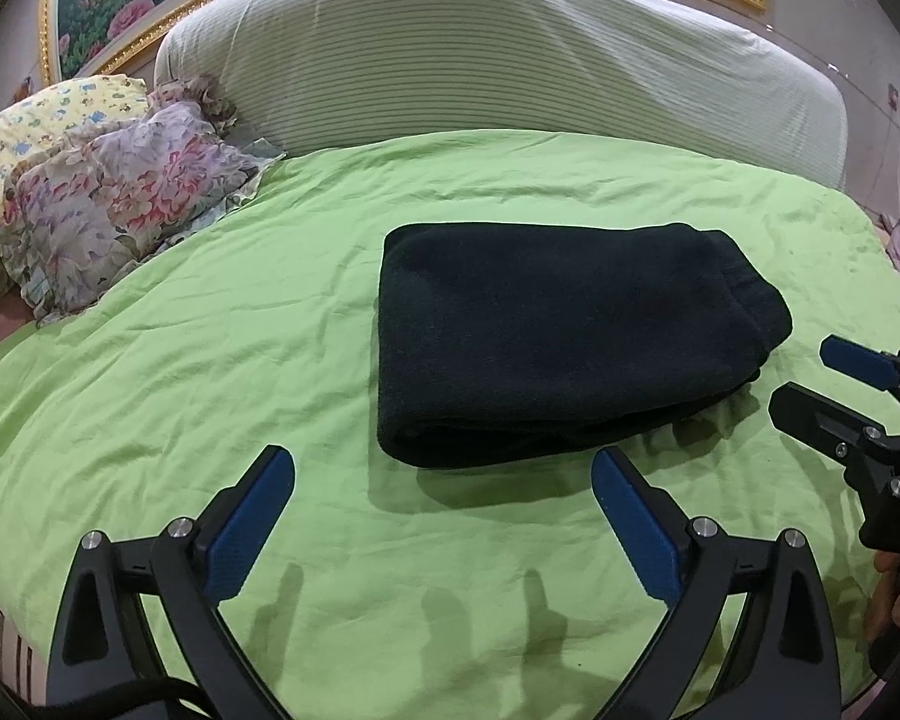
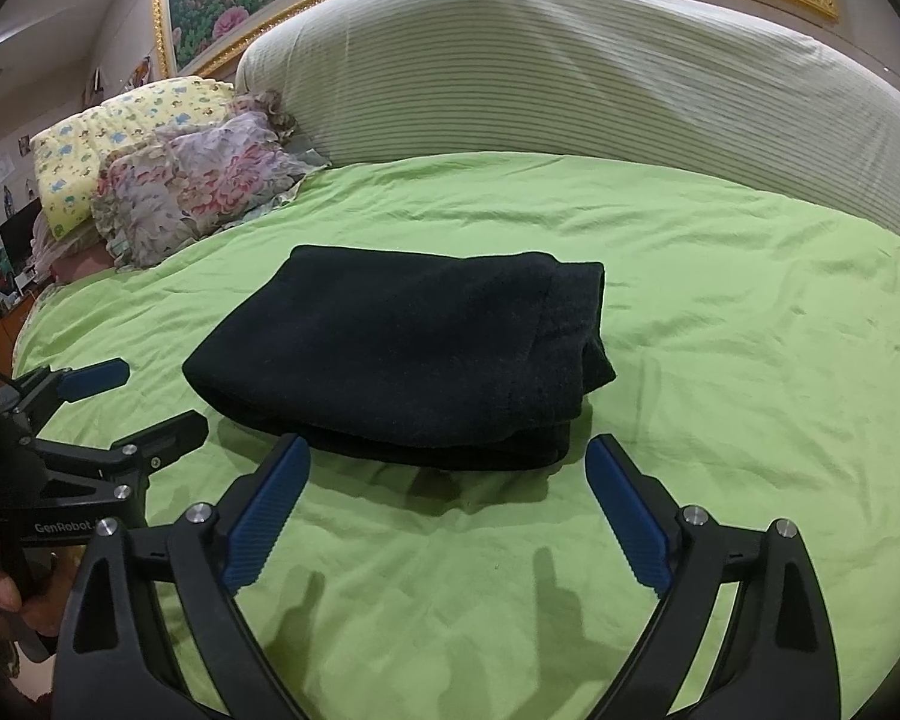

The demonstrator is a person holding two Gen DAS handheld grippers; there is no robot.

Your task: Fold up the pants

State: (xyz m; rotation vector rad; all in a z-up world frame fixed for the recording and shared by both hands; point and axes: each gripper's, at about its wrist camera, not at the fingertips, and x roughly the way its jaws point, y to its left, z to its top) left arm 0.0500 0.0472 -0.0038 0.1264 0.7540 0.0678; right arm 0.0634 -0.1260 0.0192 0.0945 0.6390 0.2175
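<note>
Across the whole view spreads the bed [image 1: 210, 330], its green sheet wrinkled. Behind the pants, a striped headboard cushion [image 1: 480, 48] stands upright. Folded into a thick black stack, the pants [image 1: 558, 330] lie mid-bed. Just short of the pants, the left tool [image 1: 444, 474] and the right tool [image 2: 447, 468] hover with fingers spread wide, holding nothing.

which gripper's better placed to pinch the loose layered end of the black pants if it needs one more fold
Right, probably. The pants' stacked loose edges lie at their right end, just ahead of the open right gripper. The open left gripper faces the smooth folded left end, so it would have to reach across.
</note>
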